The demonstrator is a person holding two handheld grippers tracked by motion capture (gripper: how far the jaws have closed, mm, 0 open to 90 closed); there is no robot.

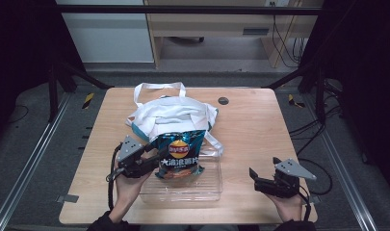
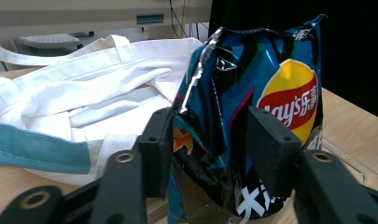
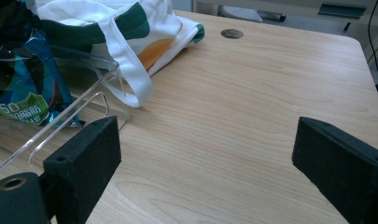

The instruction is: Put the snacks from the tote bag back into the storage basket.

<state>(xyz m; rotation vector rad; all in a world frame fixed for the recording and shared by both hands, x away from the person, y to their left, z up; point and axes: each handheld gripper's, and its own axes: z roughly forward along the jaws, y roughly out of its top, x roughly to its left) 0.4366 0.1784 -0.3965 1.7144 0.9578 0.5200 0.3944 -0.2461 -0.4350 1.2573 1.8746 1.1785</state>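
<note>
A blue bag of Lay's chips [image 1: 178, 155] [image 2: 289, 93] stands upright in a clear plastic tray [image 1: 183, 192], leaning back toward a white tote bag [image 1: 173, 113]. My left gripper [image 1: 156, 156] [image 2: 207, 140] reaches in from the left at the bag's side. Its jaws stand apart, with the bag's crumpled edge between the pads, which do not squeeze it. My right gripper [image 1: 264, 168] [image 3: 205, 154] hovers low over bare wood at the table's front right, jaws wide open with nothing between them. In the right gripper view the chips bag [image 3: 18, 70] and the tray's wall [image 3: 84, 105] lie to the left.
The tote bag [image 2: 84, 88] [image 3: 130, 28], with teal trim and loose handles, lies behind the tray in the middle of the wooden table [image 1: 250, 130]. A small round cable hole [image 1: 223, 100] [image 3: 232, 33] sits at the far edge. Black frame posts stand around the table.
</note>
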